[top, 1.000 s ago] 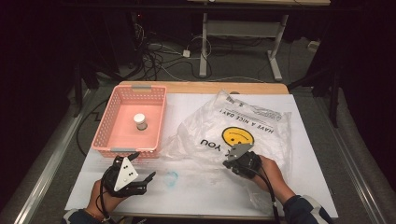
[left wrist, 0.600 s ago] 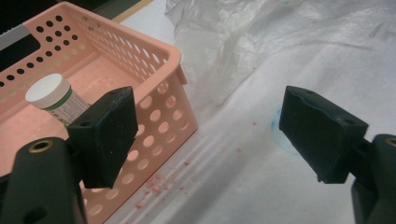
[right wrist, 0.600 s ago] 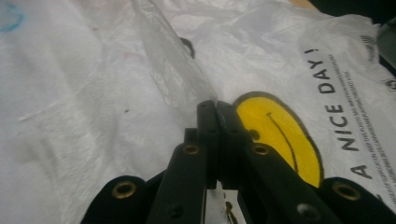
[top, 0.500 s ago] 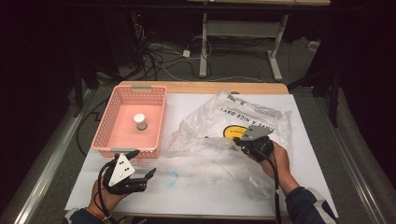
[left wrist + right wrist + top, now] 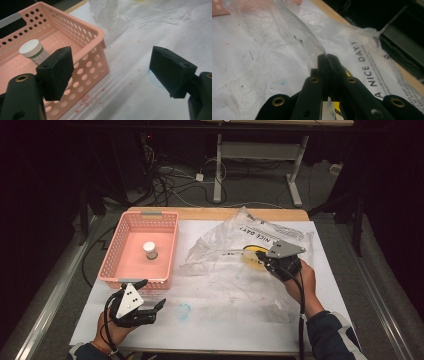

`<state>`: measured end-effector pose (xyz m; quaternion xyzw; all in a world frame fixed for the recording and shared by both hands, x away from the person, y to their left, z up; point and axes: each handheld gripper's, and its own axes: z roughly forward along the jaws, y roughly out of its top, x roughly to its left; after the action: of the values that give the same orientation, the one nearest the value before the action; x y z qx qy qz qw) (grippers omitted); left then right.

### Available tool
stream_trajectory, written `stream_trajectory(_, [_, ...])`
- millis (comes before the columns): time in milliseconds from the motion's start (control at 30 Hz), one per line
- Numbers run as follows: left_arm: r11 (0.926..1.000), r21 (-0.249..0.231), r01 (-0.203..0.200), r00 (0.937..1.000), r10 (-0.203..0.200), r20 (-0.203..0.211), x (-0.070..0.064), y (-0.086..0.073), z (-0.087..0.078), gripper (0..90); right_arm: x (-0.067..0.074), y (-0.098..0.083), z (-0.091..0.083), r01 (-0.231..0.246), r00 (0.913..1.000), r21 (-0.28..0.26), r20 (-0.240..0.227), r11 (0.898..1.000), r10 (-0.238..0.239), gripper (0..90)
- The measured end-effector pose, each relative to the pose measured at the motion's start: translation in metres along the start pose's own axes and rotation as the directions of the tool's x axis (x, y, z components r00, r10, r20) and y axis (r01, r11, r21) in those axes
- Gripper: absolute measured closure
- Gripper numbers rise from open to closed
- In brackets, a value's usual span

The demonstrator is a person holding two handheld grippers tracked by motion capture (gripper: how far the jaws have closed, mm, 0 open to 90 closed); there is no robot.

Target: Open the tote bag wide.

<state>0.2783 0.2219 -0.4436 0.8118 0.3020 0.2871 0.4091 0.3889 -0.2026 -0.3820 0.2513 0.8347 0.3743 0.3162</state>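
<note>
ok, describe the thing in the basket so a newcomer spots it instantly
Find the pink perforated basket at the table's left, beside the clear plastic bag. Standing upright on its floor is a small bottle: white cap, pale labelled body, and nothing else lies in the basket with it.

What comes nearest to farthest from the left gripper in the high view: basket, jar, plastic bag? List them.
Measured from the left gripper:
1. Basket: its near rim lies just beyond the gripper, at the table's left.
2. Jar: upright inside the basket, farther back.
3. Plastic bag: across the table to the right, pinched in the right gripper.
</note>
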Motion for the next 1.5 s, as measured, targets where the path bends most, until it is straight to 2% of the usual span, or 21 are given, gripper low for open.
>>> stream_trajectory(167, [0.9999,-0.004,0.009,0.9992,-0.009,-0.038,0.009,0.004,-0.003,18.9,-0.002,0.014,-0.017,0.002,0.9982,-0.090,0.060,0.996,0.003,90.0])
stream_trajectory(200, [0.9995,-0.007,0.032,0.9981,-0.032,-0.052,0.014,0.007,-0.006,18.9,-0.002,0.016,-0.020,0.007,0.9971,-0.106,0.077,0.994,0.001,90.0])
stream_trajectory(267, [0.9992,-0.003,0.041,0.9970,-0.041,-0.065,0.020,0.011,-0.008,18.9,-0.001,0.020,-0.023,0.015,0.9950,-0.132,0.100,0.991,-0.002,90.0])
stream_trajectory(400, [0.9990,-0.003,0.046,0.9960,-0.046,-0.076,0.029,0.018,-0.012,18.9,0.001,0.026,-0.025,0.025,0.9926,-0.163,0.121,0.986,-0.005,90.0])
stream_trajectory(567, [0.9994,0.006,0.034,0.9946,-0.033,-0.098,0.045,0.037,-0.016,18.9,0.002,0.029,-0.026,0.022,0.9915,-0.183,0.130,0.983,0.002,90.0])
stream_trajectory(633, [0.9997,0.011,0.022,0.9950,-0.021,-0.097,0.054,0.047,-0.013,18.9,0.001,0.029,-0.026,0.024,0.9910,-0.187,0.134,0.982,0.001,90.0])
stream_trajectory(700, [0.9985,0.040,0.038,0.9952,-0.034,-0.092,0.063,0.054,-0.007,18.8,0.000,0.030,-0.027,0.019,0.9906,-0.198,0.136,0.980,0.009,90.0])
stream_trajectory(767, [0.9969,0.073,0.031,0.9969,-0.026,-0.075,0.074,0.060,0.003,18.8,-0.002,0.031,-0.028,0.014,0.9906,-0.203,0.136,0.979,0.014,90.0])
stream_trajectory(900, [0.9819,0.188,0.024,0.9971,-0.010,-0.075,0.096,0.068,0.030,18.5,-0.003,0.031,-0.026,0.009,0.9919,-0.200,0.126,0.980,0.017,90.0])
stream_trajectory(933, [0.9696,0.241,0.041,0.9972,-0.024,-0.071,0.108,0.069,0.045,18.4,-0.003,0.031,-0.025,0.007,0.9925,-0.200,0.121,0.980,0.017,90.0])
stream_trajectory(967, [0.9614,0.268,0.061,0.9967,-0.045,-0.067,0.113,0.069,0.053,18.5,-0.002,0.031,-0.025,0.007,0.9927,-0.199,0.119,0.980,0.017,90.0])
stream_trajectory(1000, [0.9614,0.268,0.061,0.9967,-0.045,-0.067,0.113,0.069,0.053,18.5,-0.002,0.031,-0.024,0.007,0.9931,-0.198,0.116,0.980,0.016,90.0])
stream_trajectory(1033, [0.9473,0.313,0.069,0.9964,-0.050,-0.069,0.122,0.069,0.068,18.5,-0.001,0.031,-0.024,0.009,0.9936,-0.195,0.112,0.981,0.013,90.0])
stream_trajectory(1067, [0.9473,0.313,0.069,0.9964,-0.050,-0.069,0.122,0.069,0.068,18.4,-0.001,0.031,-0.024,0.009,0.9936,-0.195,0.112,0.981,0.013,90.0])
stream_trajectory(1133, [0.9352,0.342,0.092,0.9951,-0.074,-0.065,0.131,0.068,0.083,18.5,0.001,0.030,-0.021,0.014,0.9949,-0.184,0.101,0.983,0.005,90.0])
stream_trajectory(1167, [0.9287,0.361,0.086,0.9951,-0.063,-0.077,0.133,0.067,0.089,18.5,0.001,0.030,-0.021,0.014,0.9949,-0.184,0.101,0.983,0.005,90.0])
stream_trajectory(1267, [0.9108,0.395,0.120,0.9923,-0.097,-0.078,0.143,0.066,0.106,22.3,0.002,0.029,-0.019,0.010,0.9958,-0.177,0.091,0.984,0.006,90.0])
stream_trajectory(1400, [0.8870,0.440,0.139,0.9904,-0.126,-0.058,0.152,0.062,0.120,36.6,0.001,0.027,-0.020,0.007,0.9965,-0.175,0.084,0.984,0.008,90.0])
stream_trajectory(1433, [0.8841,0.443,0.149,0.9887,-0.141,-0.050,0.154,0.060,0.122,38.6,0.000,0.026,-0.021,0.005,0.9966,-0.177,0.082,0.984,0.010,90.0])
stream_trajectory(1467, [0.8753,0.458,0.157,0.9872,-0.152,-0.046,0.157,0.057,0.125,39.6,0.000,0.026,-0.021,0.005,0.9965,-0.177,0.083,0.984,0.009,90.0])
stream_trajectory(1500, [0.8753,0.458,0.157,0.9872,-0.152,-0.046,0.157,0.057,0.125,40.8,0.000,0.026,-0.021,0.005,0.9965,-0.177,0.083,0.984,0.009,90.0])
